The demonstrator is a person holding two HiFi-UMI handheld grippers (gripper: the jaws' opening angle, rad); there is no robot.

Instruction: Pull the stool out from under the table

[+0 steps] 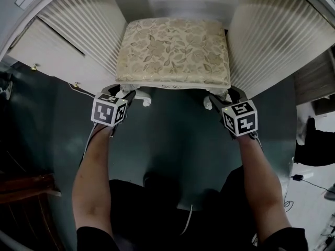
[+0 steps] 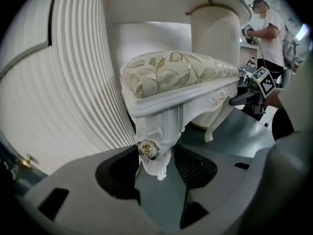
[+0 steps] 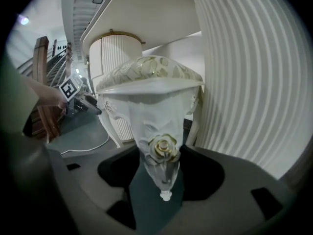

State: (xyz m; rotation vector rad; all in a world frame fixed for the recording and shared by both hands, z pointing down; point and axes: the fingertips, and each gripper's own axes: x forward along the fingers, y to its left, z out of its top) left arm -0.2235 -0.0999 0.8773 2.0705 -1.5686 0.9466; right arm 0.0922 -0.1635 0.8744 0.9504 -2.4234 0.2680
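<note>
The stool (image 1: 172, 48) has a cream leaf-patterned cushion and a white carved frame; it stands between the two fluted pedestals of the white table (image 1: 78, 35). My left gripper (image 1: 125, 94) is at its front left leg (image 1: 145, 99), my right gripper (image 1: 222, 101) at its front right leg (image 1: 208, 102). In the left gripper view the carved leg (image 2: 157, 131), with a gold rose on it, fills the gap of the left gripper (image 2: 155, 156), pads against both sides. The right gripper (image 3: 164, 166) is shut the same way on its leg (image 3: 164, 148).
The table's fluted pedestals (image 1: 267, 35) stand close on both sides of the stool. Drawer knobs (image 1: 34, 67) stick out at the left. A white cable (image 3: 93, 146) lies on the dark green floor (image 1: 172, 150). A person (image 2: 266, 28) stands far off at the right.
</note>
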